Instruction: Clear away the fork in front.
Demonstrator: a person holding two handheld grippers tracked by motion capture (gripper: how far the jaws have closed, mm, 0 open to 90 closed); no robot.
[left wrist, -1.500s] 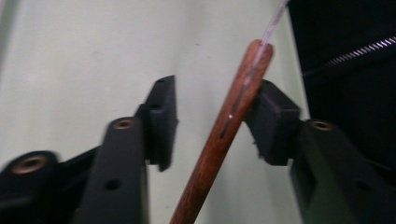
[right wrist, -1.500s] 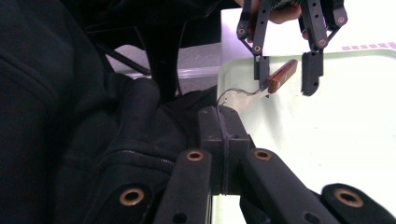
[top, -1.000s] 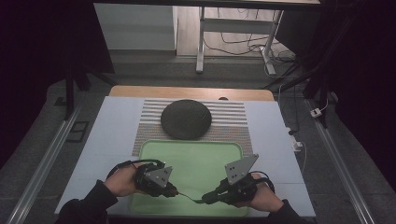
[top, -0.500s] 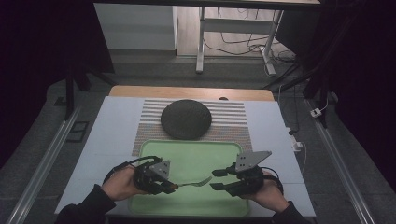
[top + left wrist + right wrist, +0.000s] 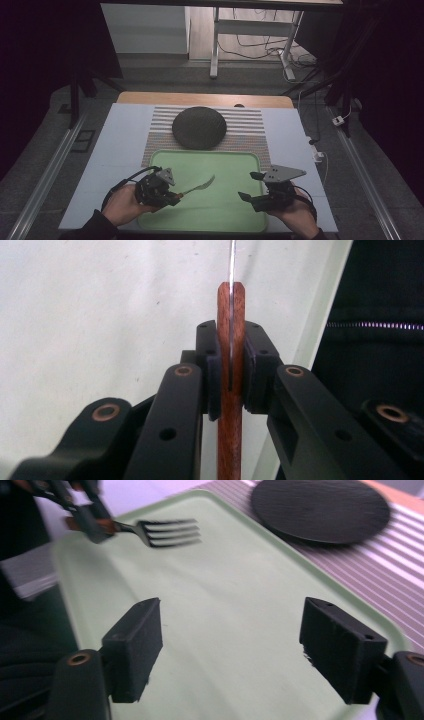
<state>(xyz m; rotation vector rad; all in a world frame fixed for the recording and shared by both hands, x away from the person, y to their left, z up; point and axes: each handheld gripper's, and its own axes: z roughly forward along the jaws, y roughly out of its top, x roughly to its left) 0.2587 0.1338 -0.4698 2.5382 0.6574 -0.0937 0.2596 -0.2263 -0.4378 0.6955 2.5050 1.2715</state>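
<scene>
The left gripper (image 5: 172, 196) holds a fork (image 5: 197, 186) by its wooden handle (image 5: 230, 390). In the left gripper view the two pads are pressed flat against either side of that handle, which runs straight up between the jaws, its end passing down out of the bottom of the frame; the thin metal shank continues upward past the handle's top. In the high view the fork juts from the jaws up and to the right, its tines hanging over the left half of the green tray (image 5: 235, 210), clear of the tray's rim.

The right gripper (image 5: 251, 186) sits over the tray's right part, well apart from the fork. Its jaws have just been opening and now stand wide, with nothing between them: the right gripper view shows bare tray (image 5: 225, 645) in the gap. Farther off in that view the fork (image 5: 165, 532) appears at upper left, tines pointing right, blurred, held at the handle by the left gripper (image 5: 90, 520).

Beyond the tray, a dark round plate (image 5: 199, 127) lies on a striped mat (image 5: 245, 131), not touching the tray. Each gripper is borne by one of the person's hands, which enter from the bottom edge.
</scene>
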